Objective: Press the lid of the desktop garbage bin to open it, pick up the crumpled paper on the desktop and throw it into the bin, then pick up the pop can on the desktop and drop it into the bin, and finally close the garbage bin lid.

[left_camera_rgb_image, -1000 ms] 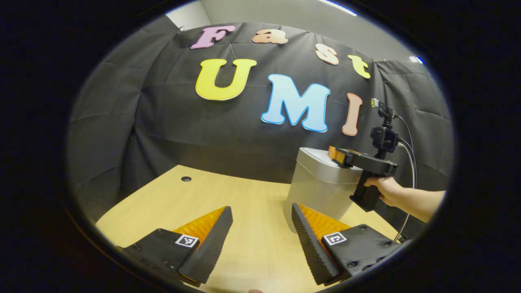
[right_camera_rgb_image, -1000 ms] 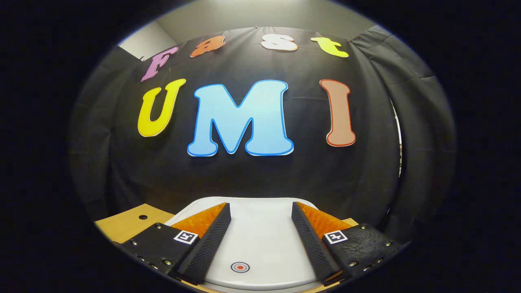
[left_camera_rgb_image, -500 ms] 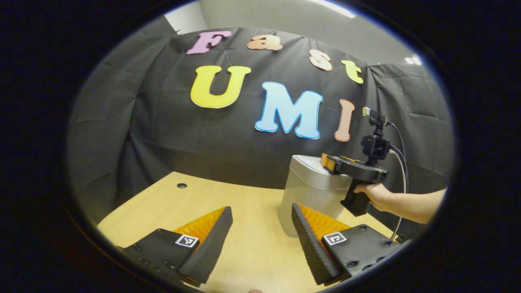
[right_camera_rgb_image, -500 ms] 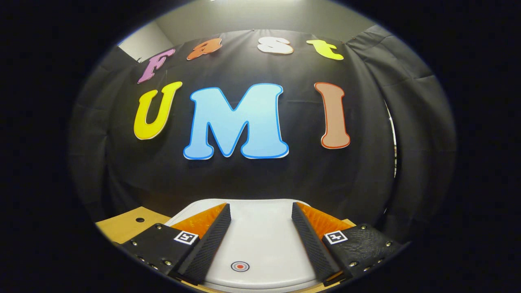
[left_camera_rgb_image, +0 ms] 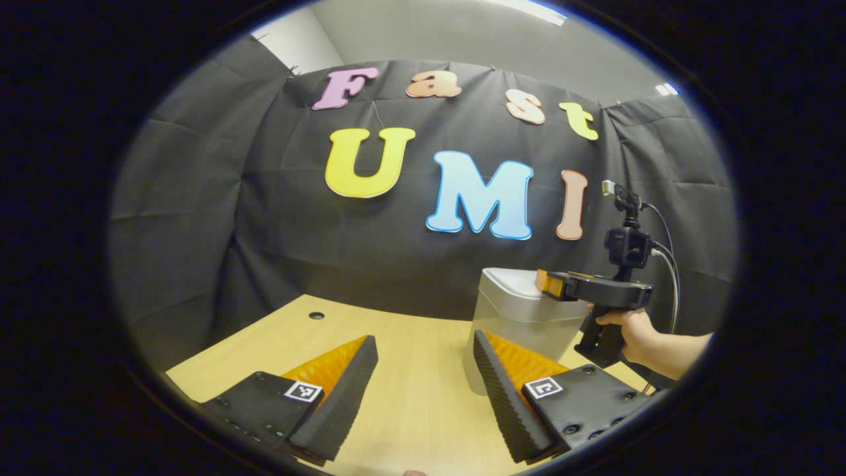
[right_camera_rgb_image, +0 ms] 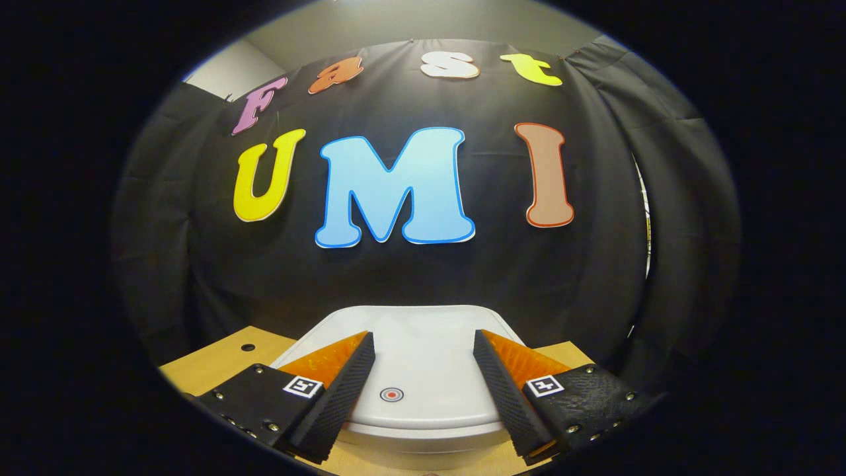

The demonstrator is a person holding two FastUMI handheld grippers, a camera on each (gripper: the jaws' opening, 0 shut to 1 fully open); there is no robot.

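Desktop garbage bin (left_camera_rgb_image: 522, 317) upright on the wooden desk (left_camera_rgb_image: 410, 396), far right side, lid (right_camera_rgb_image: 423, 357) shut; hard smooth plastic, likely light — press straight down on the red target dot (right_camera_rgb_image: 391, 395) so it doesn't skid; right gripper (right_camera_rgb_image: 423, 370) wide open, empty, just above the lid, dot between its fingers; left gripper (left_camera_rgb_image: 423, 377) wide open, empty — bin just beyond its right finger

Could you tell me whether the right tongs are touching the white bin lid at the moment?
Cannot tell. In the left gripper view the right tongs sit level with the white plastic bin lid, their tips overlapping it, with no plain gap or contact.
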